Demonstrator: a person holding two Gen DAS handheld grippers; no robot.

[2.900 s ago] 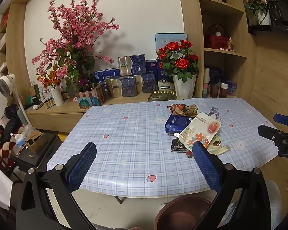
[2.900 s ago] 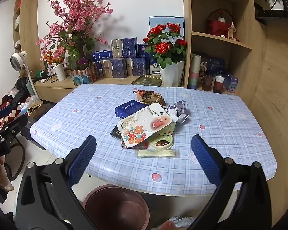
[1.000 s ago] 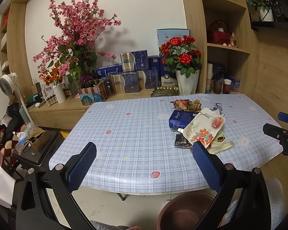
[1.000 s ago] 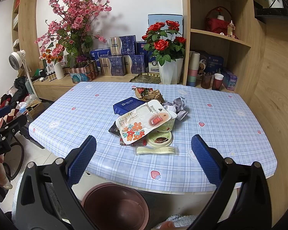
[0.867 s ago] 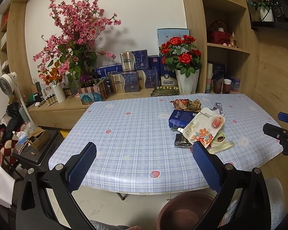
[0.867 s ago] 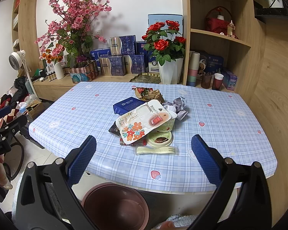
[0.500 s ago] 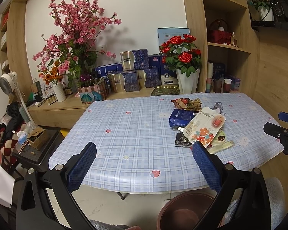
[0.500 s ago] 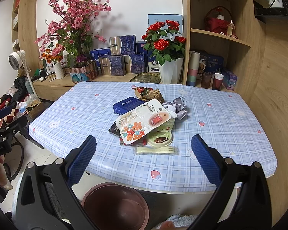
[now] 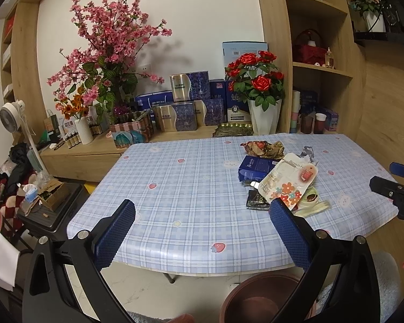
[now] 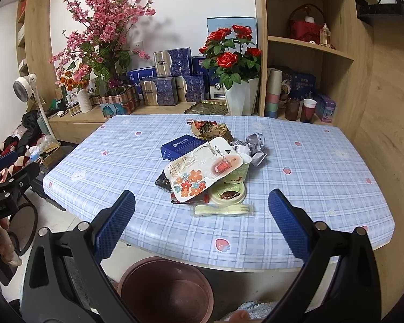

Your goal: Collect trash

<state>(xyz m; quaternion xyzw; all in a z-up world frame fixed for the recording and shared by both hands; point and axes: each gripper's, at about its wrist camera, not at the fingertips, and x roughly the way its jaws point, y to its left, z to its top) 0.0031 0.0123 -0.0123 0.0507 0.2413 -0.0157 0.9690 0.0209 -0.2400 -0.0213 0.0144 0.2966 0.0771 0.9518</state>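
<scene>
A counter [image 10: 323, 167] covered in blue plaid cloth with strawberry prints carries a heap of trash near its middle, while a brown waste bin [image 10: 167, 288] stands on the floor just below its near edge. The left gripper [image 9: 202, 231] and right gripper [image 10: 202, 227] hover short of that edge, both spread wide and holding nothing. In the heap, a flower-printed blister pack [image 10: 204, 168] leans on a paper cup [image 10: 241, 171], beside a blue box [image 10: 183, 145], a crumpled brown wrapper [image 10: 211, 130], a round lid [image 10: 229, 193] and a wrapped plastic fork [image 10: 223, 210].
</scene>
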